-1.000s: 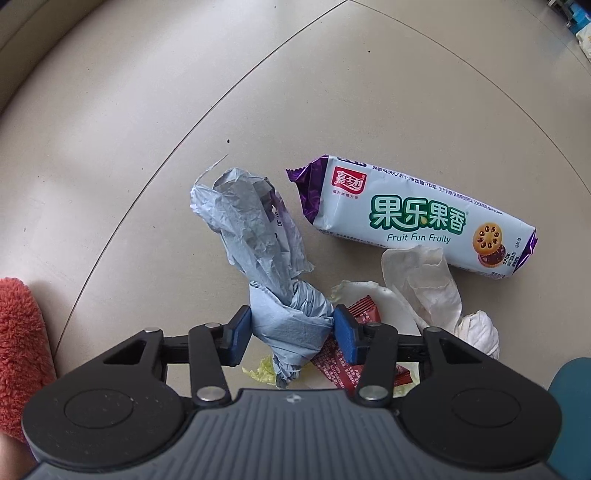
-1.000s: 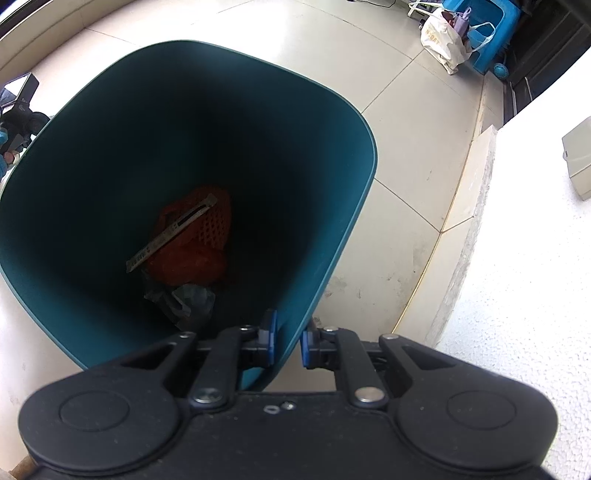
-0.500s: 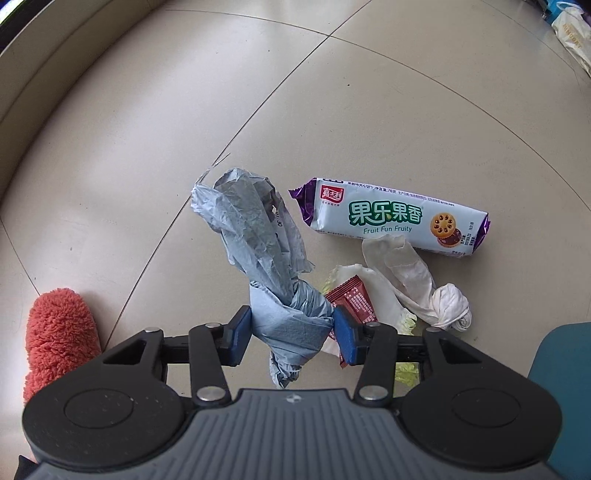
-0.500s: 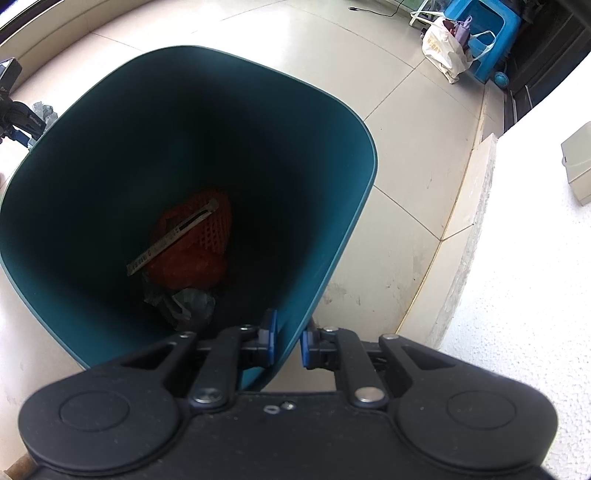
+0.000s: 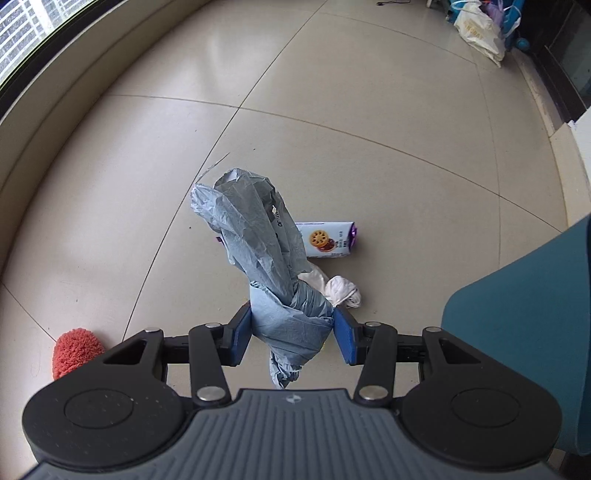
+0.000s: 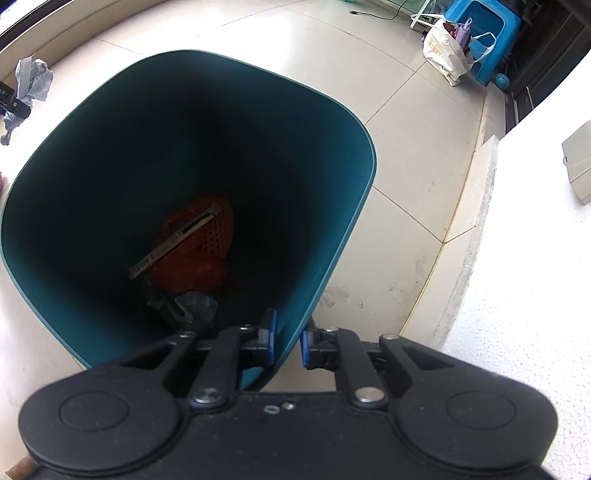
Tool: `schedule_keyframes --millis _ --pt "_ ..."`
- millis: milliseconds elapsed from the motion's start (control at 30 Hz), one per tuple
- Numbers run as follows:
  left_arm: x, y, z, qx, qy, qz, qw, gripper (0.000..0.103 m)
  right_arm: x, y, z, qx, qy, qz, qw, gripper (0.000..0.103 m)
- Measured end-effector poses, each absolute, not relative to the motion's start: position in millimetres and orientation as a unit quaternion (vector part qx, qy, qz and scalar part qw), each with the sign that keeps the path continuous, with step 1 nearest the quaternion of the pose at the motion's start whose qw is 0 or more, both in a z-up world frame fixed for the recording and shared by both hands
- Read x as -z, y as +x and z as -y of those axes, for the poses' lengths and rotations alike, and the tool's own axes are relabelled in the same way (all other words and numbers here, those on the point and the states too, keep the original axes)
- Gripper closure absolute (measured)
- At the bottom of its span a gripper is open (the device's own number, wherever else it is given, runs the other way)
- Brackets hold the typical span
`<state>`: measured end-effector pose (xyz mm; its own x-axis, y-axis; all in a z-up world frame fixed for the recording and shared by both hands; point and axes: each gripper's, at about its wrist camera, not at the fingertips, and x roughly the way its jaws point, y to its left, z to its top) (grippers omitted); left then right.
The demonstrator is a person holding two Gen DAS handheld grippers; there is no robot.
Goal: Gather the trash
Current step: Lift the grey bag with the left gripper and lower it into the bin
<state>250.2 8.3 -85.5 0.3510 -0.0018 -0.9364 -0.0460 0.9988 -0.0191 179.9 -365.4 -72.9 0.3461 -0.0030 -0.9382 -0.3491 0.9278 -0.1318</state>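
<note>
My left gripper (image 5: pixel 291 334) is shut on a crumpled grey plastic bag (image 5: pixel 258 251), held high above the tiled floor. Far below lie a white and purple biscuit packet (image 5: pixel 328 242) and a crumpled white tissue (image 5: pixel 341 295). The same grey plastic bag (image 6: pixel 31 83) shows at the top left of the right wrist view, beside the bin. My right gripper (image 6: pixel 288 341) is shut on the near wall of the teal trash bin (image 6: pixel 332 206). Inside the bin lie a red net bag (image 6: pixel 199 247) with a grey strip and some dark plastic.
The bin's teal wall (image 5: pixel 524 325) fills the lower right of the left wrist view. A fuzzy red slipper (image 5: pixel 74 350) is at lower left. A white shopping bag (image 6: pixel 447 55) and blue stool (image 6: pixel 484 26) stand at the far right. A white ledge (image 6: pixel 517 258) runs along the right.
My left gripper has risen well above the floor with the grey bag, so the packet and tissue look much smaller, and the bin's wall has come into its view. The right gripper stayed still.
</note>
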Motion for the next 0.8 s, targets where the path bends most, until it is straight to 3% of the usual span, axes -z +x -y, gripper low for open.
schedule_keyframes --millis 433,800 --pt "-2 216 105 0.107 0.036 -0.526 0.843 0.057 73 177 370 -0.115 -0.155 -0.554 0.81 0.091" --pt "17 212 217 0.193 0.094 -0.537 0.816 0.057 73 173 374 -0.123 -0.15 -0.547 0.815 0.09"
